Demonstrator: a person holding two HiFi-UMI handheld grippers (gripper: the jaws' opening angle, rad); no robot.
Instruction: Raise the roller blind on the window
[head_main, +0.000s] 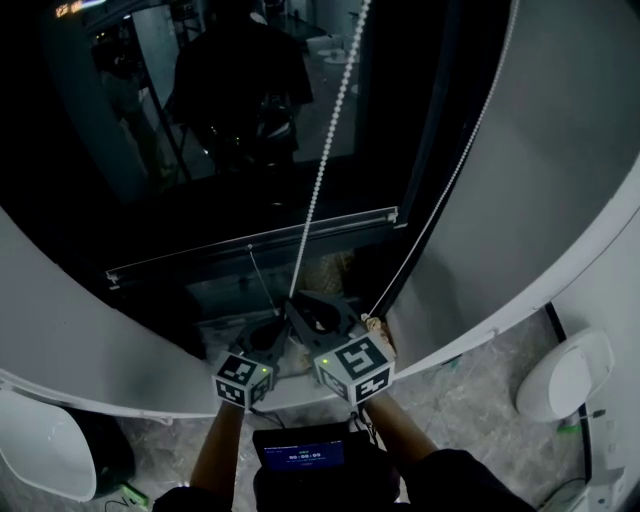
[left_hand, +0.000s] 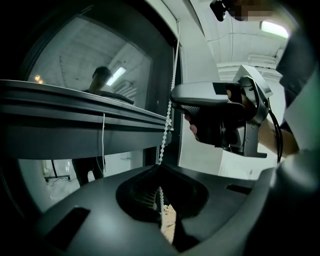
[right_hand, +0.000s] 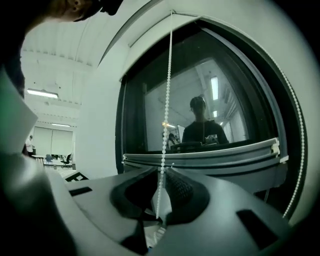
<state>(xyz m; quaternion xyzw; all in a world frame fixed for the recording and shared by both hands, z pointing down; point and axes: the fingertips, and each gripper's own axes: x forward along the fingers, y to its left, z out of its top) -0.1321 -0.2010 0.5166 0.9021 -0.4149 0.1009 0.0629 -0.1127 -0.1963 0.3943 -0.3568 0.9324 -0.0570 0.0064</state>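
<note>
The bead chain (left_hand: 167, 125) is being pinched tight by the left gripper (left_hand: 160, 169). The right gripper (right_hand: 161, 172) is being held with fingers partly apart around it.

The speckled grey floor (head_main: 470, 400) is showing along the bottom, under the window wall. A white rounded object (head_main: 565, 375) is sitting on it near the right edge, another white one (head_main: 40, 450) is lying in the left corner, and a black cable (head_main: 553, 325) is running beside the right one.
</note>
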